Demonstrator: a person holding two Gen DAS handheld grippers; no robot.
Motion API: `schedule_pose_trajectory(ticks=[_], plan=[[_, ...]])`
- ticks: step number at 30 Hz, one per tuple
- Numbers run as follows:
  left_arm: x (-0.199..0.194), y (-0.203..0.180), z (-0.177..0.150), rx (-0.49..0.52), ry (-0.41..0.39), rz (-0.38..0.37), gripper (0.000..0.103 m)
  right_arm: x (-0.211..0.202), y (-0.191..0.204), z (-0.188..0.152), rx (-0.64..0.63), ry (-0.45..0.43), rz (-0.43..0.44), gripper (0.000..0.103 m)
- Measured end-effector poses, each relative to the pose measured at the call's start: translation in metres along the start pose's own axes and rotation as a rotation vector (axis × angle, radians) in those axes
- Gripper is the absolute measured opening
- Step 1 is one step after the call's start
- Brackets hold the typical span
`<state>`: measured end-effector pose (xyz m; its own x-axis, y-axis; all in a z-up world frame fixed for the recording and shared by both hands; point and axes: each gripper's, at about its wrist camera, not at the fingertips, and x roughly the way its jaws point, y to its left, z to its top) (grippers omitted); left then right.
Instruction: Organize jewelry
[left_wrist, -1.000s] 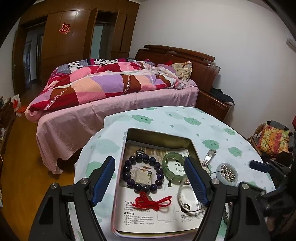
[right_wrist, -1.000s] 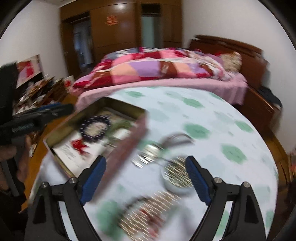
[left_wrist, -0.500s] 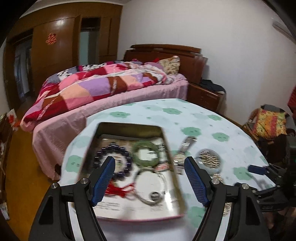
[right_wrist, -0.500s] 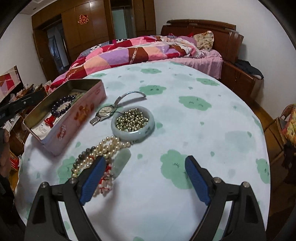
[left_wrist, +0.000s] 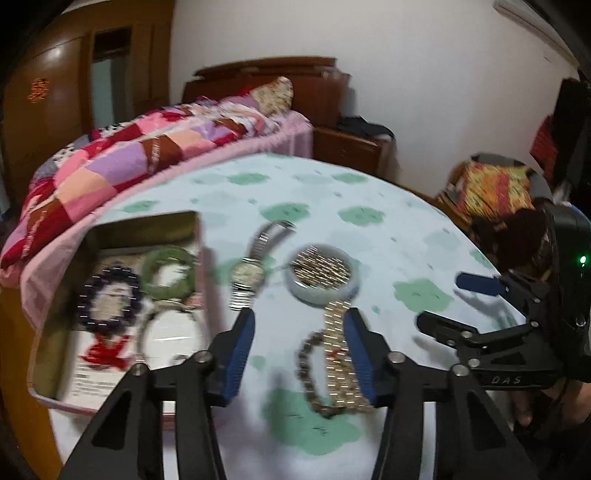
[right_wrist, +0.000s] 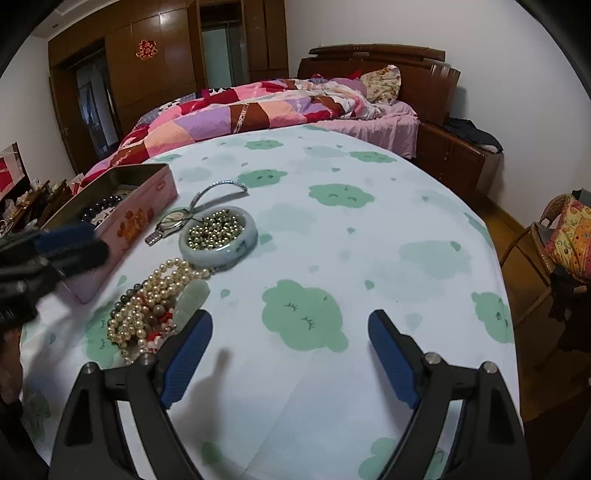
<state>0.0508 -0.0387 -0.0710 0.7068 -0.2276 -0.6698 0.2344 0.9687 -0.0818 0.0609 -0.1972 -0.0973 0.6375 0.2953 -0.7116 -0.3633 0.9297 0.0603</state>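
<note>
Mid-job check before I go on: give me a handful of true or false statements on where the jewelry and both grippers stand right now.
1. The silver metal-band wristwatch lies inside the pink rectangular tin. False: it lies on the tablecloth beside the tin.
2. The pale jade bangle rings a heap of small gold beads. True.
3. The left gripper has its jaws open over the tangled pearl necklace pile. True.
4. The right gripper is shut on the pearls. False: it is open and empty.
5. The dark purple bead bracelet sits in the tin. True.
</note>
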Motion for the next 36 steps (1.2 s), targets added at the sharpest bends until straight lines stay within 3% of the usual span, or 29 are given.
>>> schedule_pose_trajectory(ticks=[7, 12, 18, 31, 36], plan=[[0.027, -0.023, -0.004, 0.034, 0.089, -0.075, 0.025, -0.002, 0.000, -0.002, -0.005, -0.017, -0.001, 0.088], [0.030, -0.023, -0.005, 0.033, 0.098, -0.074, 0.007, -0.002, 0.002, -0.004, -0.018, -0.019, -0.004, 0.088], [0.020, -0.021, -0.003, 0.029, 0.067, -0.077, 0.005, -0.002, 0.005, -0.004, -0.035, -0.026, -0.011, 0.088], [-0.042, 0.003, 0.023, -0.036, -0.114, -0.067, 0.005, -0.002, 0.007, -0.003, -0.034, -0.020, 0.001, 0.088], [-0.047, 0.013, 0.025, -0.058, -0.134, -0.050, 0.005, -0.003, 0.022, 0.000, -0.068, -0.004, 0.065, 0.077]])
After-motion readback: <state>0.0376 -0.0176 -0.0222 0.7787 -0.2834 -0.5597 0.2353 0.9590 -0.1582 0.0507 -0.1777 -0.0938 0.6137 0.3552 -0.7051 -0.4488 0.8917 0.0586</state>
